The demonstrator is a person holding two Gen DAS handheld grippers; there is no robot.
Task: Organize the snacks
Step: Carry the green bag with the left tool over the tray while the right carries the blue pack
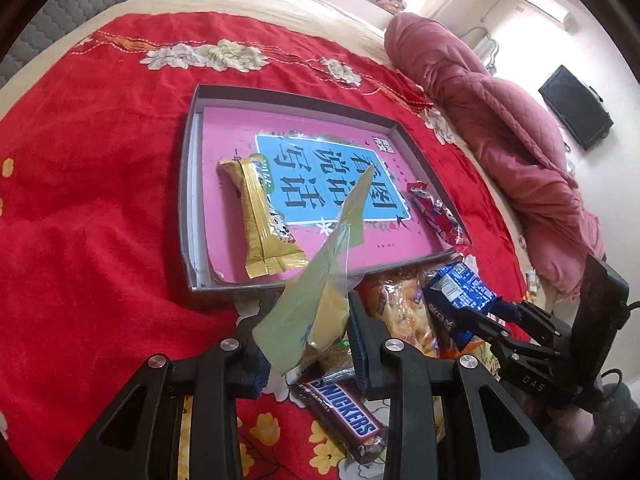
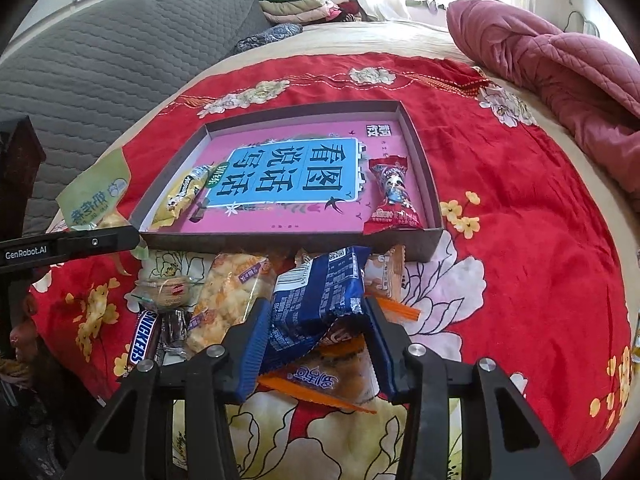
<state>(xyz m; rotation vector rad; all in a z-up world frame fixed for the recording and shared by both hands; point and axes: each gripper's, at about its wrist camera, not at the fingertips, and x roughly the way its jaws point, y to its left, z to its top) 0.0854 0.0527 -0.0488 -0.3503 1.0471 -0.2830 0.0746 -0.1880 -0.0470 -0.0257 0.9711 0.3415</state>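
Left gripper (image 1: 308, 334) of mine is clamped on a pale green snack packet (image 1: 308, 300), pads pressing both sides, packet lifted w/ its top corner sticking up over the near wall of the box. In right wrist view the same packet (image 2: 96, 192) shows at far left, just beside the box's left-near corner, above the left gripper's black finger.

Right gripper (image 2: 316, 328) is closed on a blue cookie pack (image 2: 320, 300), pack crumpled btw the blue pads, tilted up off the pile. Left wrist view also shows it (image 1: 460, 292) pinched at the tips of the right gripper (image 1: 486, 316).

Grey shallow box (image 2: 420, 152) sits on red floral blanket (image 2: 520, 200), lined w/ a pink booklet (image 2: 304, 216) w/ blue title panel. Inside: gold wafer bar (image 1: 260, 216) on the box's left side, red candy pack (image 2: 394, 192) at the right side against the wall.

Loose pile on the blanket just in front of the box: Snickers bar (image 1: 344, 420) below my left fingers, orange puffed-snack bag (image 2: 228, 296), clear-wrapped round biscuit (image 2: 168, 292), orange-edged packet (image 2: 320, 380) under the blue pack. Another small orange pack (image 2: 386, 272) touches the box's near wall.

Maroon quilt (image 2: 560, 64) bunched at far right of the bed, grey headboard (image 2: 120, 48) at left.
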